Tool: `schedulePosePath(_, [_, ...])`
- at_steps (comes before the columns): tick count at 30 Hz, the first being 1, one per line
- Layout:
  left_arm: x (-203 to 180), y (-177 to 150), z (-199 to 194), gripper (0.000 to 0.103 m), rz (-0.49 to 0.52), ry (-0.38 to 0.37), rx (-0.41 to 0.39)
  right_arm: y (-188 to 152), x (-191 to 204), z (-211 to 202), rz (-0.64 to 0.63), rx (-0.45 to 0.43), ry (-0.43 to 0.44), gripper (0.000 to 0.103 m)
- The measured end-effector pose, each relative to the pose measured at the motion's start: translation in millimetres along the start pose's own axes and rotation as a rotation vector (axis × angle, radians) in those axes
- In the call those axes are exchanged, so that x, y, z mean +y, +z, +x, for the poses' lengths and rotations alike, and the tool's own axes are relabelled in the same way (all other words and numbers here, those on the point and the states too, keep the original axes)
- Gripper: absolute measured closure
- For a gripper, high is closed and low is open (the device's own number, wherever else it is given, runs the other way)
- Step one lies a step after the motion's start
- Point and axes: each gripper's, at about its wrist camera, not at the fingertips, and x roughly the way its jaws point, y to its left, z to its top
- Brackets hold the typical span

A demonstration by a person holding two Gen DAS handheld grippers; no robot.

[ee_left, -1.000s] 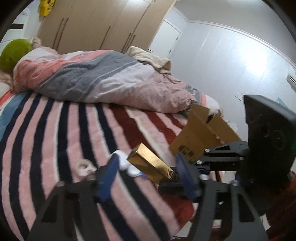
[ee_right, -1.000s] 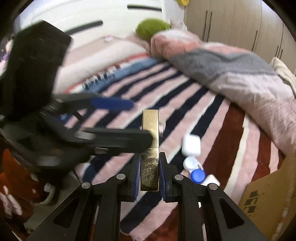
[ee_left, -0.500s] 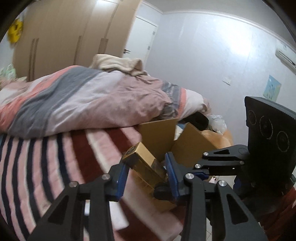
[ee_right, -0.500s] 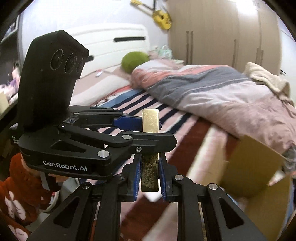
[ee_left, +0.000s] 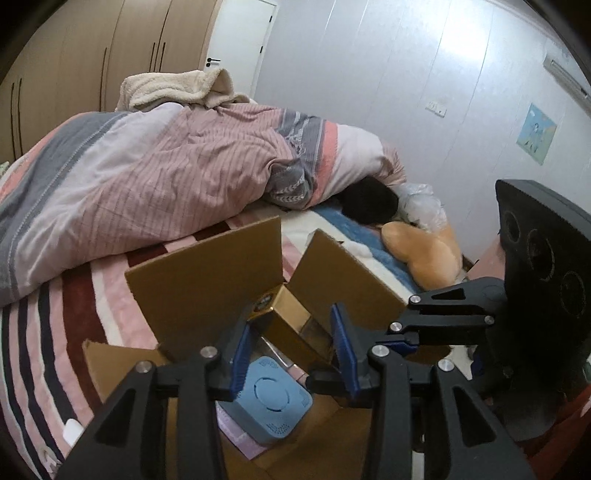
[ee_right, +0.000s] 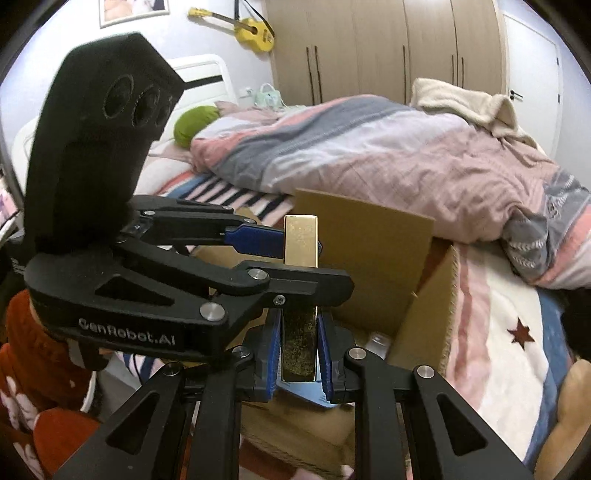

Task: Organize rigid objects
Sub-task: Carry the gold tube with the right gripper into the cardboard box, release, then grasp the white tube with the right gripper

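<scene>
1. A bedroom — pale panelled wall (ee_left: 424,92) catching a soft glare of light, with a white door (ee_left: 236,40) at its left end.
2. Tall beige wardrobe (ee_right: 388,48) with dark vertical handles runs along the far side.
3. The bed (ee_left: 51,332) wears a sheet striped in pink, white, dark red and navy; a rumpled pink-and-grey duvet (ee_left: 147,177) lies heaped across it, a cream fleece blanket (ee_left: 177,88) on top.
4. A white headboard (ee_right: 207,70) stands against the wall, a green round cushion (ee_right: 194,123) near it.
5. A yellow toy guitar (ee_right: 243,26) hangs on the wall — a framed picture (ee_right: 133,9) to its left.
6. A small blue poster (ee_left: 535,133) and a wall switch (ee_left: 436,107) mark the pale wall.
</scene>
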Motion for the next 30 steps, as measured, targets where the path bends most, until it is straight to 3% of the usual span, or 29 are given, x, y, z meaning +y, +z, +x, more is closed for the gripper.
schedulePosePath(2, [-1.5,0.4,-1.9,0.039,-0.003,0.016,-0.012,-3.0,-1.8,2.2,-0.011,0.015,-0.032,0.089])
schedulePosePath(4, [-0.1,-0.1,-10.8,0.03,-0.01,0.027,-0.042,-5.9,-0.1,3.4,-0.03,0.021,-0.057,0.085])
schedulePosePath(6, [3.2,-1.5,-23.8,0.027,-0.014,0.035,-0.065,-8.3,1.7,3.8,-0.035,0.027,-0.058,0.075])
schedulePosePath(10, [18.5,-9.9,-57.7,0.027,-0.031,0.084,-0.102,-4.7,14.0,-0.7,-0.05,-0.007,-0.101,0.032])
schedulePosePath(14, [40.6,-27.3,-94.9,0.023,-0.063,0.131,-0.145,5.4,34.5,-5.4,-0.062,-0.052,-0.096,0.019])
schedulePosePath(16, [54.9,-39.4,-116.2,0.021,-0.079,0.164,-0.173,11.5,51.4,-5.0,-0.075,-0.076,-0.073,0.003])
schedulePosePath(21, [103.6,-83.4,-169.5,0.02,-0.152,0.241,-0.225,28.2,114.0,-3.6,-0.179,-0.192,-0.116,0.0])
schedulePosePath(23, [120.2,-100.9,-185.1,0.019,-0.179,0.275,-0.237,36.4,143.1,7.5,-0.23,-0.157,-0.087,0.0])
schedulePosePath(25, [138.5,-121.7,-199.9,0.018,-0.203,0.31,-0.243,41.2,170.2,25.9,-0.233,-0.105,0.005,0.0])
schedulePosePath(30, [169.2,-162.9,-212.8,0.017,-0.214,0.381,-0.231,33.2,221.7,72.8,-0.26,-0.03,0.038,0.0])
